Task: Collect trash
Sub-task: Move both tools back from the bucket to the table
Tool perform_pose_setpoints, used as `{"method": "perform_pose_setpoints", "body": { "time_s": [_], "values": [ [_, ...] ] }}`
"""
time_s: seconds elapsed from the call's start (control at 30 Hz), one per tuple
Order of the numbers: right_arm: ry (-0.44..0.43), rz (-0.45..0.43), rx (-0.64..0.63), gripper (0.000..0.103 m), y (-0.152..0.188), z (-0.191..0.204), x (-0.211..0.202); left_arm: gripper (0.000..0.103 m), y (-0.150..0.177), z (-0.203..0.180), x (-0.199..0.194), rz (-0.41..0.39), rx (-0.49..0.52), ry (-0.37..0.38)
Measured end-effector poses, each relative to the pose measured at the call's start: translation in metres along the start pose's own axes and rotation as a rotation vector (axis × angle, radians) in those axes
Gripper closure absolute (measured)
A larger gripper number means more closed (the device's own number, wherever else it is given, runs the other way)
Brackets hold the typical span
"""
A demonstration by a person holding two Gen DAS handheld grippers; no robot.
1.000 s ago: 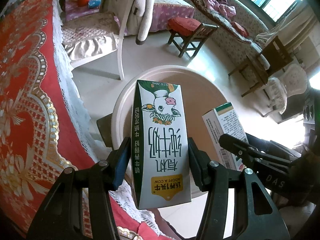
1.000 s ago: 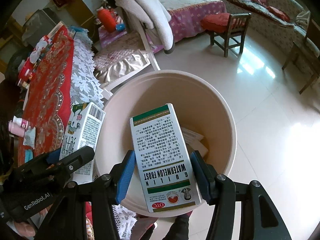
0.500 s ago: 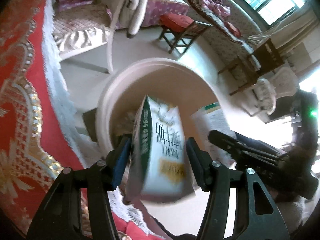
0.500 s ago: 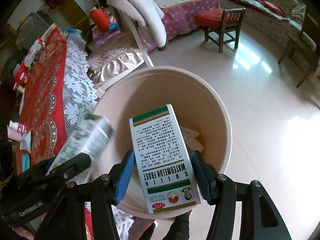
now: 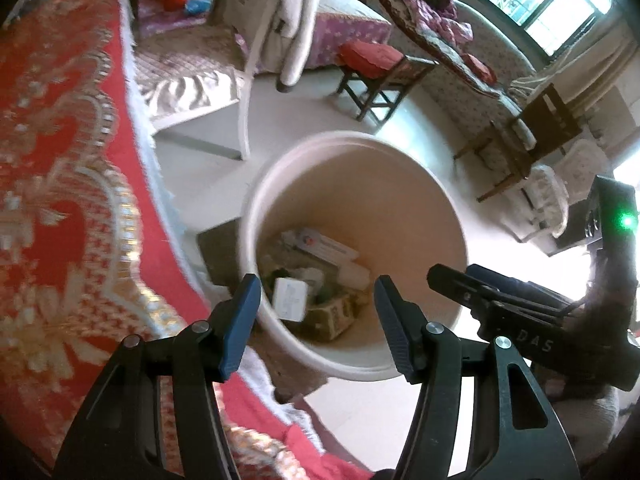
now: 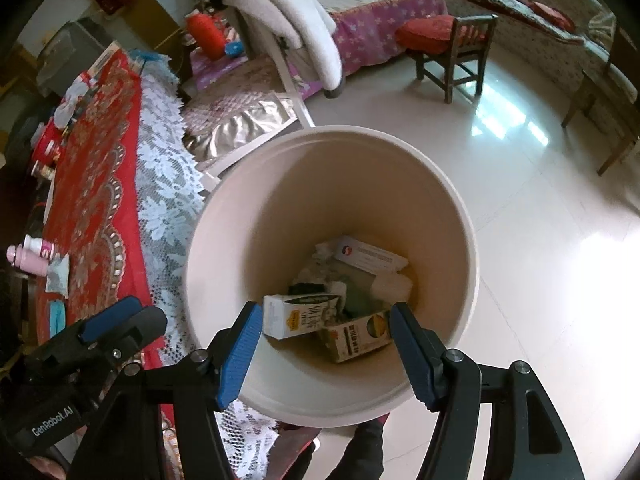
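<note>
A cream round bin (image 6: 332, 132) stands on the floor beside the table, right under both grippers. Inside it lie a white-and-green milk carton (image 6: 300, 316), a green-and-white medicine box (image 6: 356, 334) and older paper trash. My right gripper (image 6: 326, 344) hangs over the bin's near rim; its jaws are opening and nothing is between them. My left gripper (image 5: 316, 320) is open and empty above the same bin (image 5: 360, 140), where the milk carton (image 5: 290, 298) shows end-on. The right gripper (image 5: 500, 304) shows at the right of the left wrist view.
A table with a red patterned cloth (image 6: 92, 184) and a lace edge stands left of the bin, with a pink bottle (image 6: 28, 258) and small items on it. A white chair (image 5: 244, 80) and a wooden stool with a red cushion (image 6: 448, 44) stand beyond on the shiny tiled floor.
The milk carton slipped out of the left gripper and the medicine box out of the right one. Both now lie in the bin. Both pairs of jaws stand wider.
</note>
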State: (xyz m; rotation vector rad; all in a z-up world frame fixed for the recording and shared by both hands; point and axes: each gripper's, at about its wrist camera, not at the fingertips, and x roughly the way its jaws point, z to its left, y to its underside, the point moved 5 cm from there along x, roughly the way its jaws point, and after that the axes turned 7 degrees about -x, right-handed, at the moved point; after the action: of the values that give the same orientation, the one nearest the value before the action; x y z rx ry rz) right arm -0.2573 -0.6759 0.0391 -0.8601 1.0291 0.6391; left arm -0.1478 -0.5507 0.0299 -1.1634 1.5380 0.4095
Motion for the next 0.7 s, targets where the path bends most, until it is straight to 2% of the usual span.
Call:
{"method": "perform_pose_setpoints", "body": {
  "time_s": [0.37, 0.7],
  "values": [
    [-0.037, -0.005, -0.090, 0.039, -0.008, 0.052, 0.003, 0.045, 0.003, 0.056, -0.039, -0.103, -0.074, -0.091],
    [-0.089, -0.002, -0.218, 0.039, -0.014, 0.126, 0.010, 0.045, 0.013, 0.117, -0.077, -0.158, -0.175, -0.151]
  ]
}}
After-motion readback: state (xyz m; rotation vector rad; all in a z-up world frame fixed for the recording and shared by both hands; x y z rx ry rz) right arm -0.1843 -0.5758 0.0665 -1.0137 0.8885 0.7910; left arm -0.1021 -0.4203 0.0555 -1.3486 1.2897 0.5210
